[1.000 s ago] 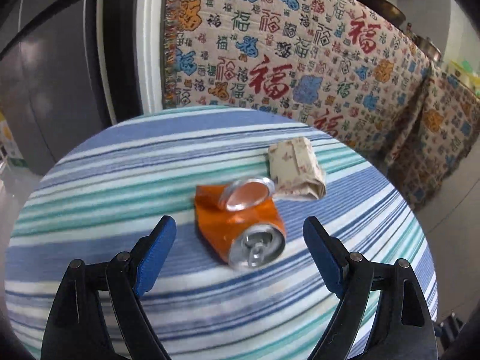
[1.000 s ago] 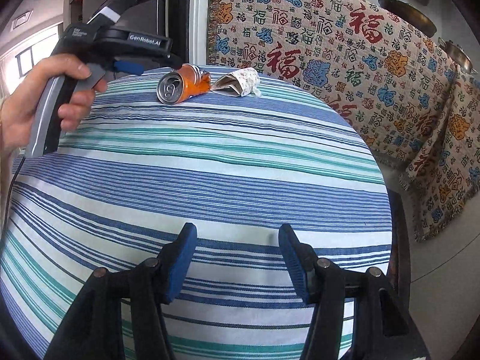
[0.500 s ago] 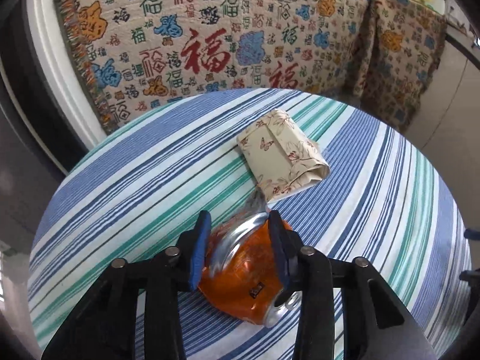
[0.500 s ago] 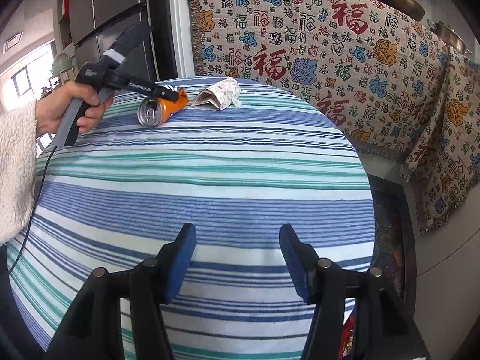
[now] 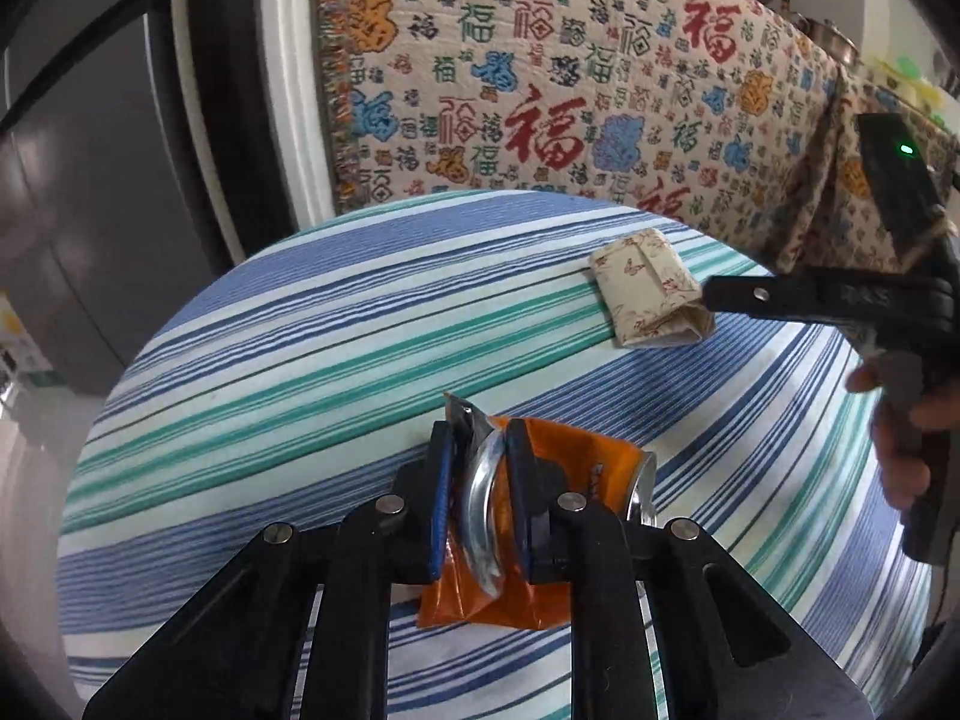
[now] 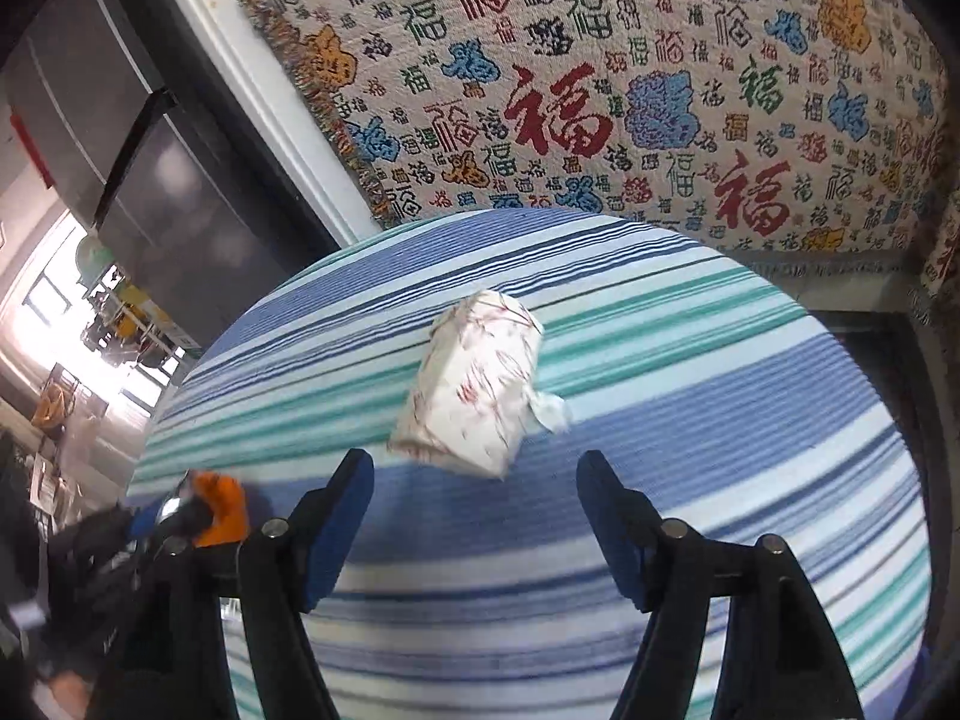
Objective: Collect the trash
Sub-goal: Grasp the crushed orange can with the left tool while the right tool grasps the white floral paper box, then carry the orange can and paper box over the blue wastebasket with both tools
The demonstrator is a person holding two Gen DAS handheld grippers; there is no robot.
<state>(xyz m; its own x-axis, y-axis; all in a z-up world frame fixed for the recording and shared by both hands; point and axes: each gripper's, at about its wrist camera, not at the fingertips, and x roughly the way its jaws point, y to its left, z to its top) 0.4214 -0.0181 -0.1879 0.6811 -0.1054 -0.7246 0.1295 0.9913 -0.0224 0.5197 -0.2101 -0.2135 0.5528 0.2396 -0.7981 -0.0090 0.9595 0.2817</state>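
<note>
In the left wrist view, our left gripper [image 5: 478, 468] had just been closing and its jaws pinched the crushed orange can [image 5: 576, 468] on the striped cloth [image 5: 300, 360], while the folded wrapper [image 5: 648, 294] lay well beyond the jaws to the right, by the tip of our right gripper [image 5: 720, 297]. In the right wrist view, our right gripper [image 6: 474, 474] had just been opening, its jaws spread and empty, the wrapper [image 6: 474, 384] lying just ahead of them, untouched; the can [image 6: 219, 504] sat off to the left jaw's side.
</note>
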